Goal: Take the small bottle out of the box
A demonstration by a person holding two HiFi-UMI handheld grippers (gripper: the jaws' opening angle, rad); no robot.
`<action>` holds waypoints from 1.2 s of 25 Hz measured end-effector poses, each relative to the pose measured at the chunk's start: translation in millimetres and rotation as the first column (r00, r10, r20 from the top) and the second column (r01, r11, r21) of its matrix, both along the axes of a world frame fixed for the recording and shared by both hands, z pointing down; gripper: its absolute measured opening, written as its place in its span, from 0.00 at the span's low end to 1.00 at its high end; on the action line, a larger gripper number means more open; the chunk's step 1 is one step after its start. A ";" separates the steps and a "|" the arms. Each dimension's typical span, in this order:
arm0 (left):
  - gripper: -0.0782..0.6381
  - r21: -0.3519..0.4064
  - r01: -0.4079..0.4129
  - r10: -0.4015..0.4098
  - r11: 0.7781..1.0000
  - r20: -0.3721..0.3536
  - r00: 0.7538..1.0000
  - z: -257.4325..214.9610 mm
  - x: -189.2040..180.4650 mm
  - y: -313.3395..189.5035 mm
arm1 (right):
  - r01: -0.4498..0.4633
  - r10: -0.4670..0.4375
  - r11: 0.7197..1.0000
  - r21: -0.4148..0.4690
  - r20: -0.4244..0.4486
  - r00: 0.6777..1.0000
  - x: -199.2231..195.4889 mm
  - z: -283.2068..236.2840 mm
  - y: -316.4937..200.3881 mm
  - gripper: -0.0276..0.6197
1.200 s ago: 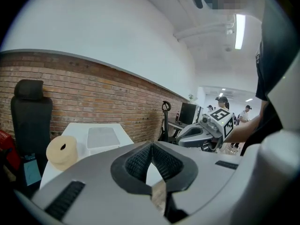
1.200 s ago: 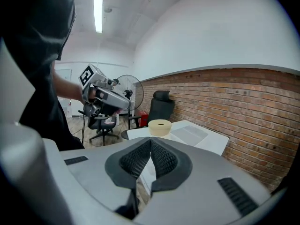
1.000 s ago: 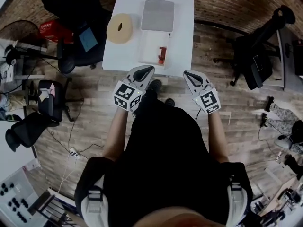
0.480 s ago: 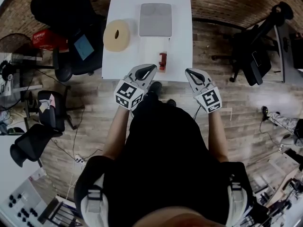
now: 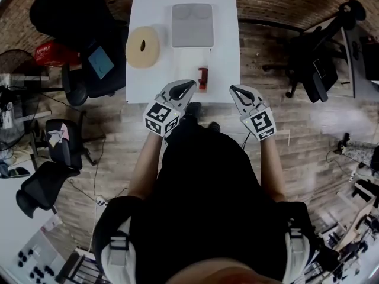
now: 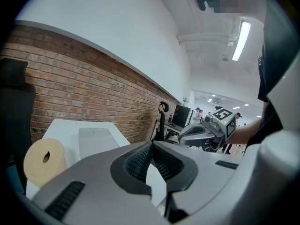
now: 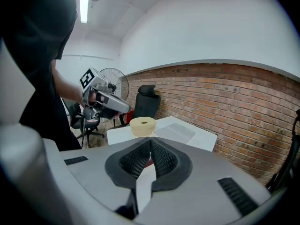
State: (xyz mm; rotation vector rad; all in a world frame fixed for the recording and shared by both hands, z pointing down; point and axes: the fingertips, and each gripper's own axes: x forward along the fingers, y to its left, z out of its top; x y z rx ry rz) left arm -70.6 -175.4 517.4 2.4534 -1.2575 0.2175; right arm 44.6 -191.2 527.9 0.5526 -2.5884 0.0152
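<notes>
A small red bottle lies in the open white box on the white table; the box's grey lid is folded back beyond it. My left gripper is shut and empty at the table's near edge, just left of the bottle. My right gripper is also shut and empty, at the near right corner. In the left gripper view the closed left gripper points toward the lid. In the right gripper view a sliver of red shows behind the shut right gripper.
A cream tape roll lies on the table's left side. A black office chair stands left of the table and another chair to the right. More chairs and cables crowd the wooden floor at the left.
Both grippers have moved forward, and their tips now reach over the table's near edge. Both stay shut.
</notes>
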 end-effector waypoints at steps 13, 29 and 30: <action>0.26 -0.081 -0.037 0.032 0.996 -0.069 0.997 56.1 1.4 -26.4 | -0.084 0.083 0.996 -0.023 -0.039 0.996 11.6 9.6 -9.0 0.04; 0.29 -0.324 -0.102 0.066 0.941 -0.121 0.990 147.9 4.9 -54.8 | -0.242 0.244 0.968 -0.070 0.021 0.970 24.8 8.6 -25.8 0.04; 0.29 -0.333 -0.101 0.064 0.938 -0.121 0.991 152.9 5.4 -57.0 | -0.246 0.248 0.967 -0.070 0.017 0.969 25.3 10.3 -26.2 0.04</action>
